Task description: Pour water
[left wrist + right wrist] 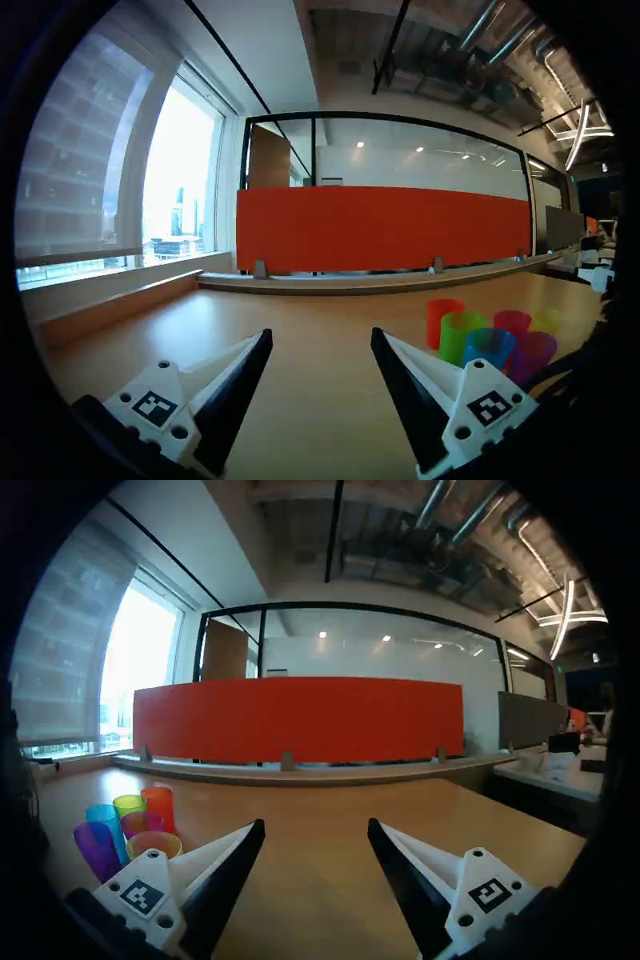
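Note:
A cluster of several coloured plastic cups stands on the wooden table (320,336). In the left gripper view the cups sit to the right of my left gripper (322,340): an orange cup (442,317), a green cup (460,334), a blue cup (488,346), a pink cup (513,321) and a purple cup (534,352). The left gripper is open over bare table. In the right gripper view the same cups stand at the lower left: orange cup (159,806), blue cup (105,821), purple cup (95,847). My right gripper (316,830) is open, nothing between its fingers.
A long orange divider panel (384,228) runs along the table's far edge, with glass walls behind it. Windows (180,184) fill the left side. Another desk with white items (560,768) lies to the right in the right gripper view.

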